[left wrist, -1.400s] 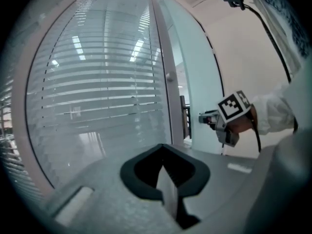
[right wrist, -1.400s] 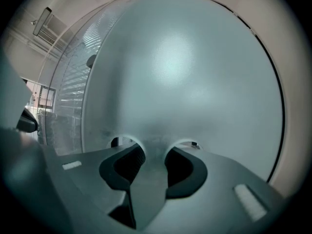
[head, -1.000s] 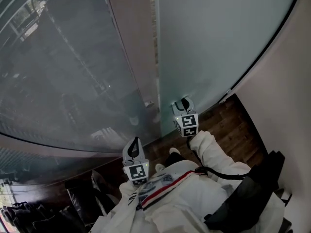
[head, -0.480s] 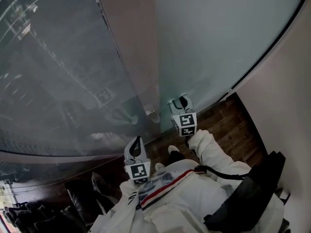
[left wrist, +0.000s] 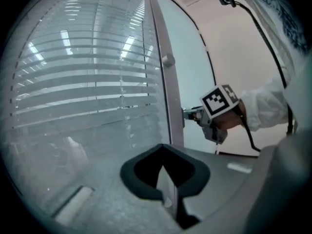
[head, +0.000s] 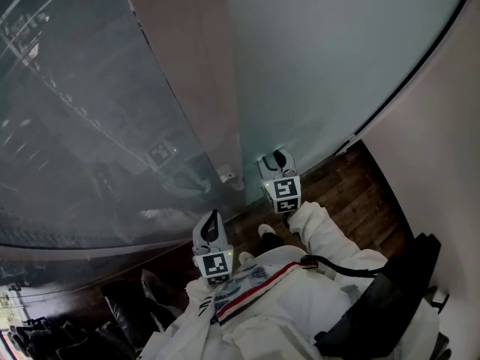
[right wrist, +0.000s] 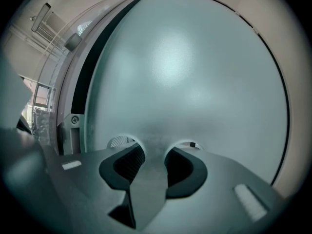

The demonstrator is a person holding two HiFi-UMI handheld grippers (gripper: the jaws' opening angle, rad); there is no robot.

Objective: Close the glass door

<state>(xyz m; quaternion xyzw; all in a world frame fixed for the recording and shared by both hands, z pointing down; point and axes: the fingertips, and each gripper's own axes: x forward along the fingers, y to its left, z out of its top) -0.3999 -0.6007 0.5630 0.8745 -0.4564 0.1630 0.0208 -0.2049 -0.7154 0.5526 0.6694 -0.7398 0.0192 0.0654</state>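
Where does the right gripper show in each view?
Head view: right gripper, centre, tips at the frosted glass panel.
Left gripper view: right of centre, at that panel.
Right gripper view: bottom centre, facing the panel.
Shared landmark: the frosted glass panel.

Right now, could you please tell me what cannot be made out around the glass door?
Whether the right gripper touches the glass door: head view, its body covers the tips.
What lies behind the door: every view, the frosted glass blurs it.
Whether the door meets its frame: right gripper view, only a dark strip shows between them.
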